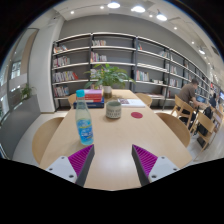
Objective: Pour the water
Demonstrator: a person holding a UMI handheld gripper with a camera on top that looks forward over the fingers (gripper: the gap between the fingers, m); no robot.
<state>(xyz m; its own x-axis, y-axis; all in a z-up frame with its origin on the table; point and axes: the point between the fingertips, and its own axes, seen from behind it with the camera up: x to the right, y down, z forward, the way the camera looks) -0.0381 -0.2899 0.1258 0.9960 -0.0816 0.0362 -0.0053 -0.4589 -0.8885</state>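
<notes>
One bottle (84, 122) stands upright, cap up, beyond the open jaws.

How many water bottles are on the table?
1. The water bottle stands on the table, ahead of the open gripper, left of the cup. Others may be hidden.

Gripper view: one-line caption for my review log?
Open gripper over the table, short of the bottle and cup; shelves behind.
</notes>
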